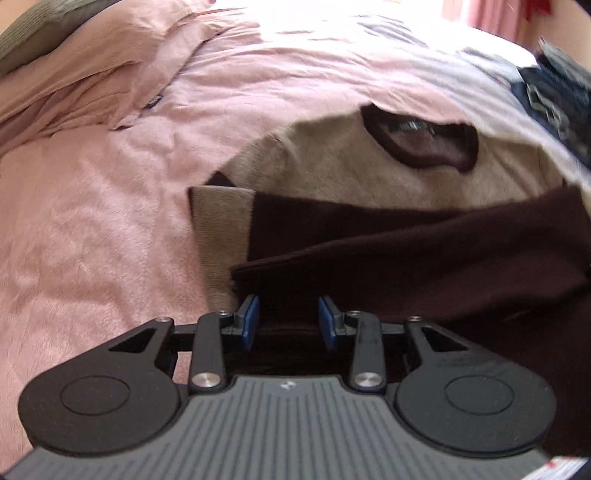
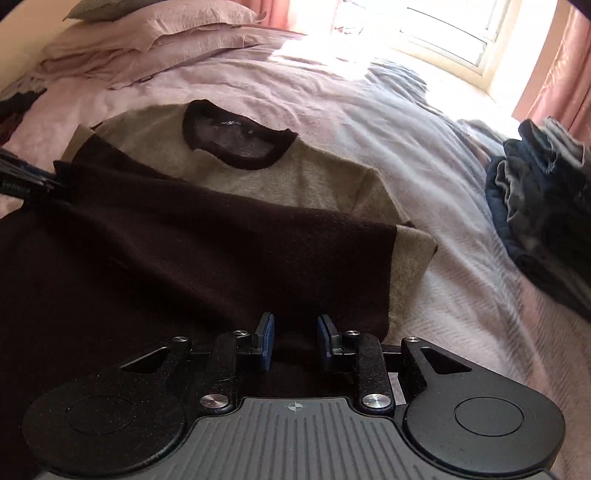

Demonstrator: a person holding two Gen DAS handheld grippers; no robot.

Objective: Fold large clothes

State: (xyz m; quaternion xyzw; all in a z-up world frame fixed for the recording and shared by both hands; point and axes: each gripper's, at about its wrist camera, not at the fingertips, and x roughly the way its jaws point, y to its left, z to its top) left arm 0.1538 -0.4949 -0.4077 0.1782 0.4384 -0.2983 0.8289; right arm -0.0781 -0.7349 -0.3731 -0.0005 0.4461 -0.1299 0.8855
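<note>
Sweater (image 2: 258,177): beige upper part, dark maroon-brown lower half (image 2: 184,258) folded up over it. Neckband (image 2: 240,155) same dark maroon; beige sleeve end (image 2: 410,254) shows at the right edge. Duvet (image 1: 92,221): dusty pink, plain, creased. Pillows (image 2: 155,33): matching pink; one olive-grey cushion (image 1: 33,33) behind them. Blanket (image 2: 461,295): pale lilac-white with fine herringbone ribbing. Clothes pile (image 2: 535,192): navy, denim blue, grey. Curtains (image 2: 561,74): salmon pink. Grippers (image 1: 289,314): black linkages, blue pads (image 1: 251,321), ribbed grey body, silver screws.
</note>
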